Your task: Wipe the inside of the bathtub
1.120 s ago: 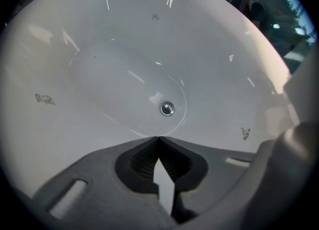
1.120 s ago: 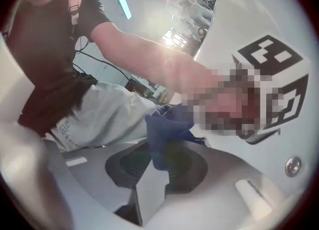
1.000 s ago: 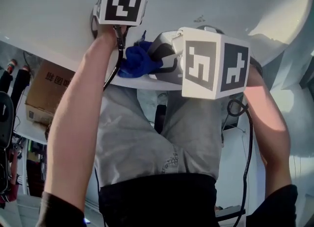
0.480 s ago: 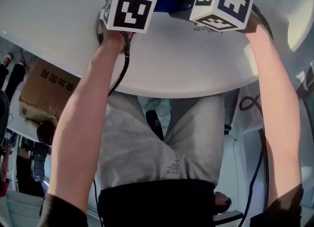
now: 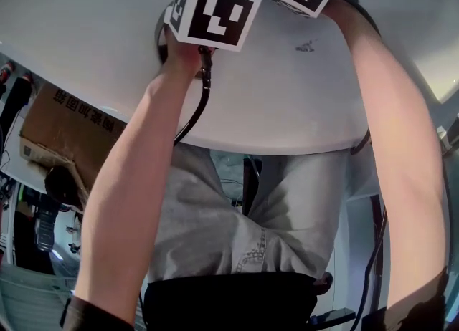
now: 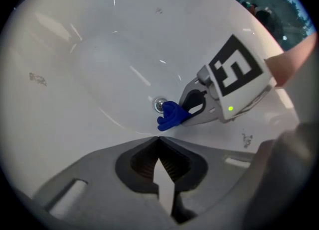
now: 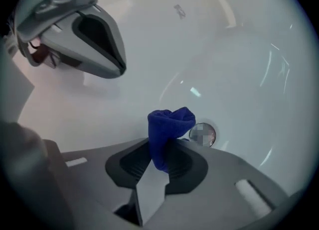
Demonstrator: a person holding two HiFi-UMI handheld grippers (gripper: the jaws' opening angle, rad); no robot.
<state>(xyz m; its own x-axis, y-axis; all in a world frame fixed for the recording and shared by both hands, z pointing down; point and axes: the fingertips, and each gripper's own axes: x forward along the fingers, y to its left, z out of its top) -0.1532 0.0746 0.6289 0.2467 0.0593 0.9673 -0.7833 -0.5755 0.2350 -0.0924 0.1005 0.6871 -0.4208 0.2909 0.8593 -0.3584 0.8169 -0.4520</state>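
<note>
Right gripper view: our right gripper pinches the bunched blue cloth beside the bathtub drain. Our left gripper is closed and empty. The cloth possibly isn't touching yet, and hard dragging could tug it free.

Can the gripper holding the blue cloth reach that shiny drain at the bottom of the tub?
Probably yes. The right gripper holds the blue cloth just beside the drain, with only bare tub between them.
</note>
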